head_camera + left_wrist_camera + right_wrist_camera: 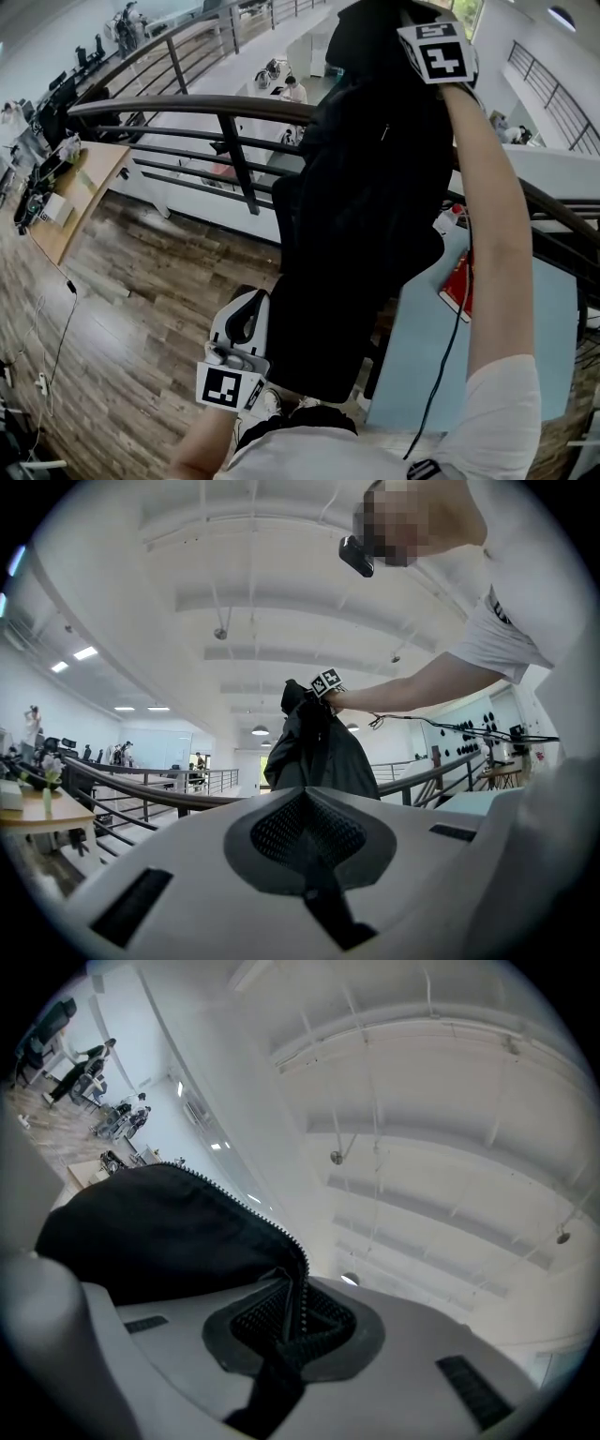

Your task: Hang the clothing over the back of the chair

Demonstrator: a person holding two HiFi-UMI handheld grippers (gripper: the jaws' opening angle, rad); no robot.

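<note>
Step in hand: lift and carry. Your jacket is up in the air and not yet on any chair. No chair back can be made out. If one is there, the jacket hides it.

Grips:
- Right gripper is closed on the jacket at the zipper edge, and the teeth run straight into the pads.
- Left gripper is closed too, with a dark strip of cloth pinched between the jaws. It reads as the hem.

Where things are:
- The jacket hangs full length in front of the railing, with its top well above the top rail and its hem well below it.
- Your right gripper is at the jacket's top, above the rail.
- Your left gripper is at the hem's left corner, below the rail and on your side of it.

Next move, as I judge it:
- Locate the chair back first.
- Keep the top end higher than the chair back and carry the jacket across its top edge so cloth can fall on both sides.
- Then lower it, and let go only once it rests there.
- Hold both grips shut until then.

The zipper edge looks like a thin hold and may slip if you swing. The loose hem could also snag on the way over.
</note>
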